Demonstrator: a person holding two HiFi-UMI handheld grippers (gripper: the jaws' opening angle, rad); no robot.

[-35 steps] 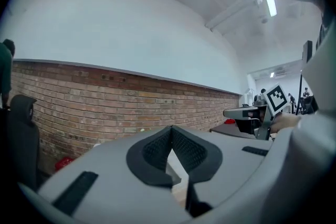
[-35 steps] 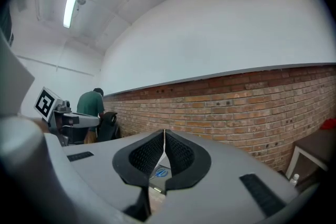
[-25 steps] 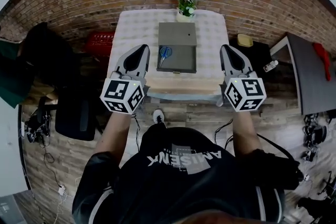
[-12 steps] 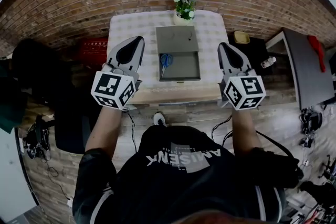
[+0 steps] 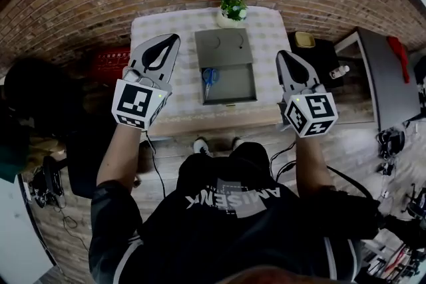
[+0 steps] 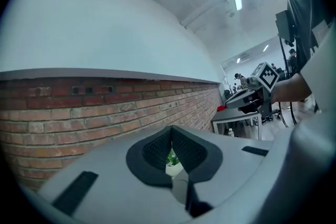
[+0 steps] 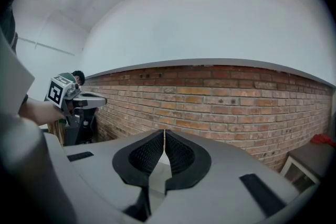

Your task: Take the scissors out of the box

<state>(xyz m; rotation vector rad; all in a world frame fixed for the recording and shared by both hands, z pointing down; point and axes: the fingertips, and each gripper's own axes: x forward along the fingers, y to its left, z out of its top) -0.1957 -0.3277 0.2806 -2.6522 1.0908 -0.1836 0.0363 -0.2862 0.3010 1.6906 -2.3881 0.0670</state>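
Left gripper (image 5: 172, 38) and right gripper (image 5: 281, 54), both closed and empty, advanced; blue-handled steel scissors (image 5: 210, 76) at nine o'clock in the grey open box (image 5: 237, 84) seem light and stiff: grasp the handles.

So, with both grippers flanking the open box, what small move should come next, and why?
Probably swing the left gripper over the scissors, opening its jaws. The scissors lie at the left of the box, nearer that gripper, and both it and the right gripper are shut and empty.

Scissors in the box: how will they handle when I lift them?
Likely stiff and light: the scissors look small beside the box. They lie flat by its left wall, so they may slide rather than lift, and the blades could swing open.
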